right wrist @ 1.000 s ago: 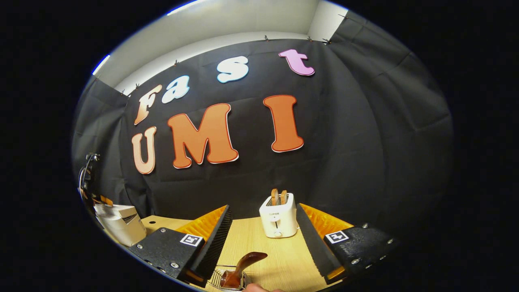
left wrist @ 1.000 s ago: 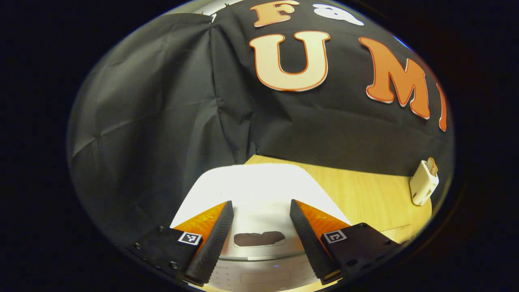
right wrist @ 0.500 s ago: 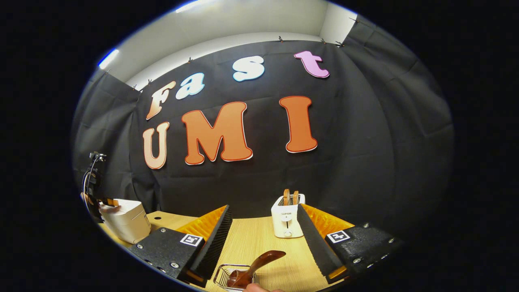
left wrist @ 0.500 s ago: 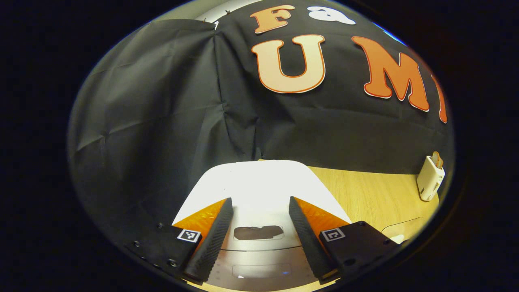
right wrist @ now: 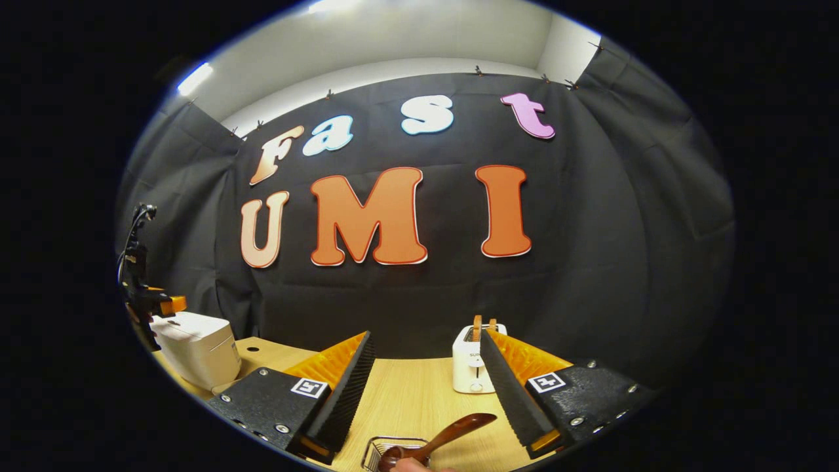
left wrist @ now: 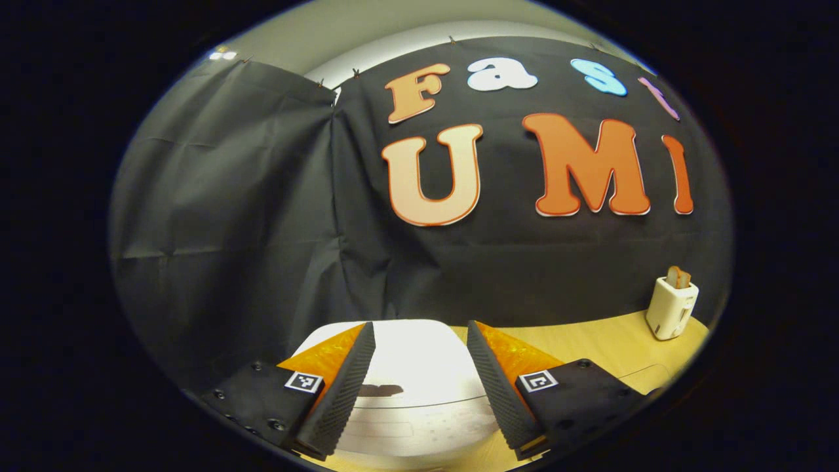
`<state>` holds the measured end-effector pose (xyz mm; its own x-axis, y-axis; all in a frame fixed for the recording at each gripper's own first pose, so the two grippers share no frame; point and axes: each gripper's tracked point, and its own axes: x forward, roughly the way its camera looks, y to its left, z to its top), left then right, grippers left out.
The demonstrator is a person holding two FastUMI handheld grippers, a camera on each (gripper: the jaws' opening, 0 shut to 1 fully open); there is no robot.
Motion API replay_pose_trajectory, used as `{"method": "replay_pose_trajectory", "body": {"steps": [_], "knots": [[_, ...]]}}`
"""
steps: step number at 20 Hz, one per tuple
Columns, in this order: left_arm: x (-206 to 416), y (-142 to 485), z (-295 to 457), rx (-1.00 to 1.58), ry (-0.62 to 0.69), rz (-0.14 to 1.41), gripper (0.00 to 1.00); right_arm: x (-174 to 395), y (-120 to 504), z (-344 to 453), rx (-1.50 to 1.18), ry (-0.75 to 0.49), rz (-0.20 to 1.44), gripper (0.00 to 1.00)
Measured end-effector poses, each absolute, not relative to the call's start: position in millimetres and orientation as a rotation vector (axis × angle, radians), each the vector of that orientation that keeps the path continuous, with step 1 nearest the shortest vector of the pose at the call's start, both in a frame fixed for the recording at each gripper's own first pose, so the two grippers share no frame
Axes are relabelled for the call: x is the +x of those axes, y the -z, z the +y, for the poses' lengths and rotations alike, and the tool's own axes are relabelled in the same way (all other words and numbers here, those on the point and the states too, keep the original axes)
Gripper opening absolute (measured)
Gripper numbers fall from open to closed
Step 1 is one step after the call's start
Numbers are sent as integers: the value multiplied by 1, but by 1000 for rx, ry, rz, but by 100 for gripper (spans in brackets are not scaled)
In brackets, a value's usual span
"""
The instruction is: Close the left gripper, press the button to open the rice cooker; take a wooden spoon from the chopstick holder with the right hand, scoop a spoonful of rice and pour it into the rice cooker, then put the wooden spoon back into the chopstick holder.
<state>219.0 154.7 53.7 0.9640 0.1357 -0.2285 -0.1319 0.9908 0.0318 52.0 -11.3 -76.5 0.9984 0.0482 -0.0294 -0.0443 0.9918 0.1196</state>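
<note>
Left hand-held gripper open above closed white rice cooker, bottom centre. Right hand-held gripper open; brown wooden spoon in wire chopstick holder below. Pale wooden bench; white toaster behind; black cloth wall.

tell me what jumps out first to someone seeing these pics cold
In the left gripper view, the open left tongs hang over the closed white rice cooker, its lid bright under the light. In the right gripper view, the open right tongs frame a brown wooden spoon leaning out of a wire chopstick holder, with a white toaster behind on the wooden table.
</note>
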Motion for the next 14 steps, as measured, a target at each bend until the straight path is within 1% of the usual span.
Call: {"method": "replay_pose_trajectory", "body": {"steps": [2, 5, 7, 8, 10, 12, 13, 14], "knots": [[223, -67, 138, 2, -92, 171, 93, 51, 78, 2, 115, -68, 32, 95], [223, -70, 111, -27, -18, 136, 94, 50, 83, 15, 116, -84, 27, 95], [219, -73, 97, -37, 20, 117, 93, 50, 85, 22, 121, -83, 22, 95], [217, -72, 89, -39, 40, 110, 96, 50, 87, 28, 120, -92, 25, 95], [213, -69, 72, -29, 82, 100, 96, 51, 93, 36, 112, -110, 37, 95], [205, -66, 58, -10, 102, 72, 98, 52, 97, 41, 99, -116, 45, 95], [202, -65, 52, 2, 113, 62, 96, 53, 99, 43, 91, -116, 50, 95], [201, -63, 48, 6, 113, 56, 97, 53, 103, 45, 84, -118, 55, 95]]}}
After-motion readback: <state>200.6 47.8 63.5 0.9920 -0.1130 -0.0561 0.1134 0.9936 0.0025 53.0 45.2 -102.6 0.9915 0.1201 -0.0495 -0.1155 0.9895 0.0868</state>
